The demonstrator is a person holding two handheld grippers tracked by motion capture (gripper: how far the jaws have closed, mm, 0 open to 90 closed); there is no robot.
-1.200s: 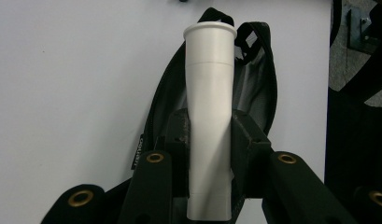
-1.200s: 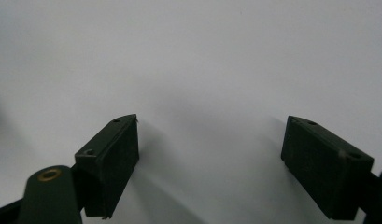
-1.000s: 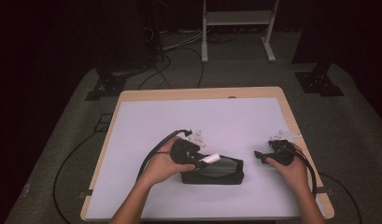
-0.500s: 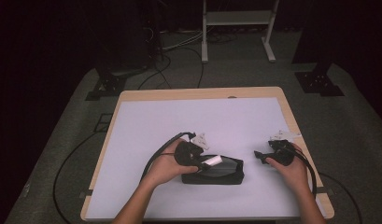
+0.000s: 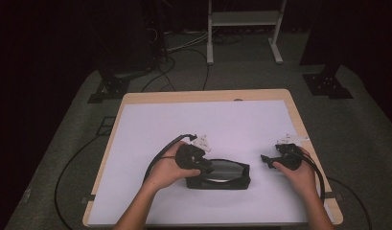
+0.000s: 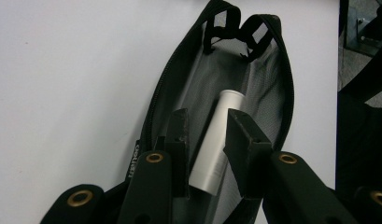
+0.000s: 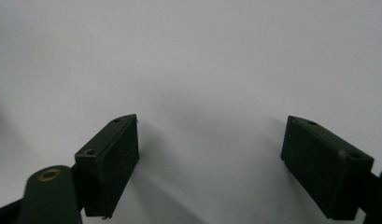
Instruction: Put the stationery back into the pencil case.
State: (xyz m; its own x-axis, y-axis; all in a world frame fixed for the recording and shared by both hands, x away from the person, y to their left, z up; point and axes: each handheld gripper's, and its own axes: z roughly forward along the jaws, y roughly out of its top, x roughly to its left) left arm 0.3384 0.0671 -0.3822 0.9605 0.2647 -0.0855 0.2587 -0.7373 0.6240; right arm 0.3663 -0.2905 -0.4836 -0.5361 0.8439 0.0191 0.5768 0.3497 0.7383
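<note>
While the black pouch lies unzipped near the front edge of the surface, each view adds its own part.

High view, layout: the pouch sits near the front edge, about midway between the front corners; the left hand-held gripper is at its left end, and the right hand-held gripper hovers apart, toward the right edge of the surface.

High view, limit: something pale shows in the pouch mouth, but what it is cannot be told from here.

Left gripper view, task thing: a white tube lies lengthwise inside the pouch on its grey mesh lining, its cap pointing to the far end with the two loops.

Left gripper view, state: the left hand-held gripper is clenched on the tube, a pad against each flank.

Left gripper view, doing it well: my judgement is that the tube should travel along the pouch's length, kept clear of the zipper edges, with the grip square so the smooth barrel does not slip.

Right gripper view, state: the right hand-held gripper is released, jaws wide over bare white surface, nothing between them.

Right gripper view, use: it could steady the pouch's right end.
</note>
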